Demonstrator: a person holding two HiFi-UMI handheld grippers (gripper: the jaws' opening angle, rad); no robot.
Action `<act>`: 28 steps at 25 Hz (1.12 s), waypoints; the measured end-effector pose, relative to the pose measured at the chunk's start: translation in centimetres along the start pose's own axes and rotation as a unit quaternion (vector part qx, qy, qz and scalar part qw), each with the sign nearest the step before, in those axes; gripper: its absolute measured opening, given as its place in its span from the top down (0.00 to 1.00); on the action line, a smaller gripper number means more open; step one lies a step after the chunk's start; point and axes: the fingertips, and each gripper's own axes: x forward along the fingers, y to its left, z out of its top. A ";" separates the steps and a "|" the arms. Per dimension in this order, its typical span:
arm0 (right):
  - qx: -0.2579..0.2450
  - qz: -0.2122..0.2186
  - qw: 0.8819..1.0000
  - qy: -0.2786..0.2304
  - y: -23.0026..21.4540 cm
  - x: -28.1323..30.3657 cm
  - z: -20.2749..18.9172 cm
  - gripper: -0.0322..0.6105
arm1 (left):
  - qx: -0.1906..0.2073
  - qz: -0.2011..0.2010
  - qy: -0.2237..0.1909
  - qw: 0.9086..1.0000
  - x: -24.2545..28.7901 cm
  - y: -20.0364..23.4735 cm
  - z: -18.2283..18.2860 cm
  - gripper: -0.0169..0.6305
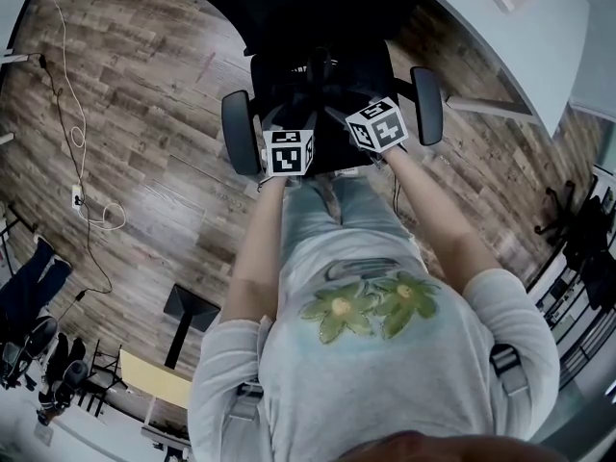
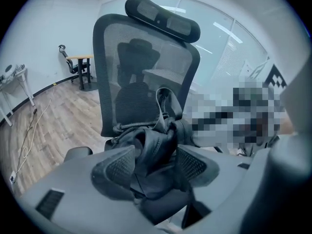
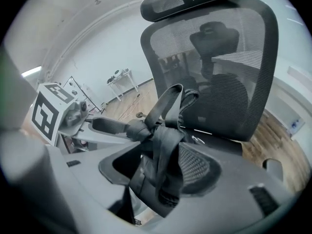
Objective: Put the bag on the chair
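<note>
A black mesh office chair (image 1: 426,104) stands in front of me, with its backrest (image 2: 141,77) upright behind the seat. The black bag (image 2: 153,140) lies crumpled on the seat, hard to separate from the dark seat in the head view. My left gripper (image 2: 156,165) stands open, its pads wide apart with bag fabric lying loosely between them. My right gripper (image 3: 158,167) is open too, and a bag strap (image 3: 163,111) loops up between its jaws and drapes over the right pad (image 3: 197,167). Both marker cubes (image 1: 289,152) (image 1: 377,125) hover over the seat's front edge.
A white desk (image 1: 520,37) stands to the chair's right. A white cable (image 1: 77,142) trails over the wooden floor at the left. A black table foot (image 1: 188,306) and a wooden tabletop (image 1: 154,378) are at the lower left. Another desk (image 2: 80,62) stands by the far wall.
</note>
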 end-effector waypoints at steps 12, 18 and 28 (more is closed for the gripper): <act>0.003 0.022 0.994 -0.104 2.5 -5.8 3.0 0.70 | -0.009 0.015 -0.086 0.996 -6.4 -1.6 4.2 0.65; 0.008 0.021 0.989 -0.145 3.7 -8.7 3.3 0.82 | -0.002 0.010 -0.105 0.994 -9.5 -3.7 4.6 0.82; -0.045 0.013 0.982 -0.181 6.9 -14.0 2.9 0.94 | 0.047 0.010 -0.130 0.990 -13.9 -7.7 5.4 0.92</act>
